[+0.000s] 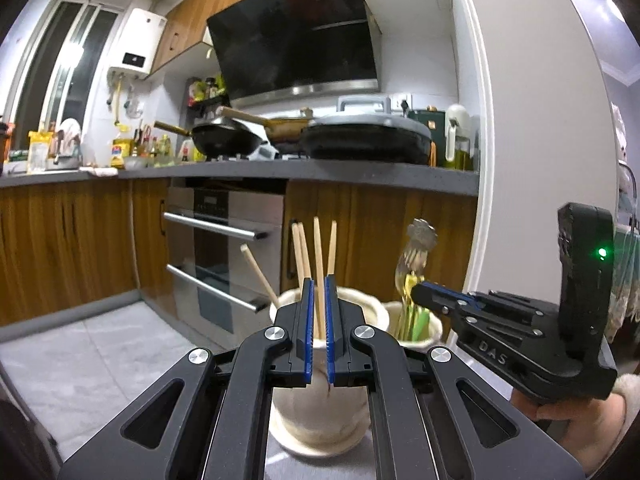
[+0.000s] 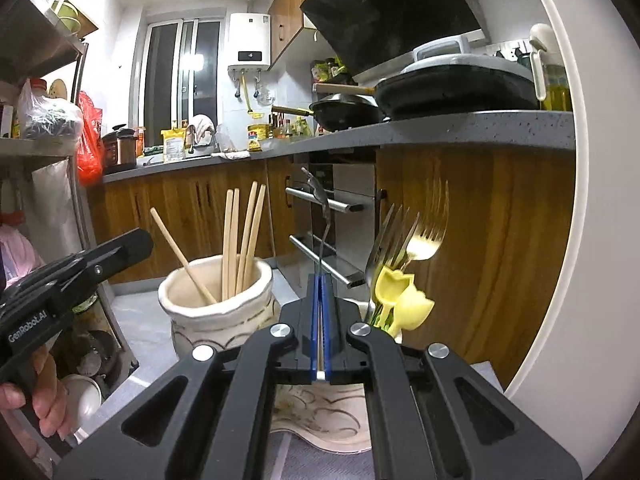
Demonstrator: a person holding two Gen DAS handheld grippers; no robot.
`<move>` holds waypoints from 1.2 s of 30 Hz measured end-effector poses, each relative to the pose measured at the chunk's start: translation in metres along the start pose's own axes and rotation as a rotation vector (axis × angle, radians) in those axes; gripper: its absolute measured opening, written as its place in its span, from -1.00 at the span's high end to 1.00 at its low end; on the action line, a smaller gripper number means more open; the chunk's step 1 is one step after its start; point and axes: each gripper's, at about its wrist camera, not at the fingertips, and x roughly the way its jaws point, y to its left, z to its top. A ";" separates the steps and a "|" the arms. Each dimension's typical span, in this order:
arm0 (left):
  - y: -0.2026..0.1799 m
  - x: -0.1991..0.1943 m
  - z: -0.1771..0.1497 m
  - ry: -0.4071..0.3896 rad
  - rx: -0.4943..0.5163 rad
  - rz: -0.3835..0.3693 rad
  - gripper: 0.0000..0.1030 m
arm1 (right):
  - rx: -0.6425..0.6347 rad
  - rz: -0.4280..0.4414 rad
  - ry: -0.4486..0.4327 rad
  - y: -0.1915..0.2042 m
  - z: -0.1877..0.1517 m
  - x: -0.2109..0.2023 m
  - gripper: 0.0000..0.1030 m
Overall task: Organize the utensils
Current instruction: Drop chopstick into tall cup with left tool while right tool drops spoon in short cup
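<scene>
Silver utensil point(image 2: 322, 216) held upright by right hand-held gripper point(image 2: 320, 292); five chopsticks point(image 2: 240, 240) upright in jar point(image 2: 216, 312); left hand-held gripper point(image 1: 319, 292) narrowly parted.

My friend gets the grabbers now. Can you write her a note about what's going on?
Left tongs: slightly open, holding nothing, pointed at the chopstick pot.
Right tongs: shut on a thin silver utensil, held upright over the fork pot.
Done: five chopsticks stand in their pot; forks and yellow tulip-shaped pieces sit in the other.
Left: probably lower the silver utensil in with the forks, then let go.
</scene>
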 end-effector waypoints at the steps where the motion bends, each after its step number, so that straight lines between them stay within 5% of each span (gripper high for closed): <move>1: 0.000 0.001 -0.002 0.009 0.002 -0.001 0.89 | 0.007 0.002 0.007 -0.001 -0.002 0.003 0.97; 23: 0.012 0.000 -0.010 0.051 -0.025 -0.016 0.88 | -0.003 0.033 0.167 0.007 0.002 0.043 0.96; 30: 0.012 -0.001 -0.014 0.062 -0.032 -0.020 0.88 | -0.004 0.013 0.160 0.009 -0.002 0.028 0.65; 33: 0.010 -0.005 -0.020 0.082 -0.020 -0.005 0.88 | 0.006 0.002 0.134 0.010 -0.005 0.008 0.13; 36: 0.010 -0.011 -0.029 0.107 -0.018 0.018 0.54 | 0.010 -0.015 0.116 0.011 -0.014 -0.012 -0.07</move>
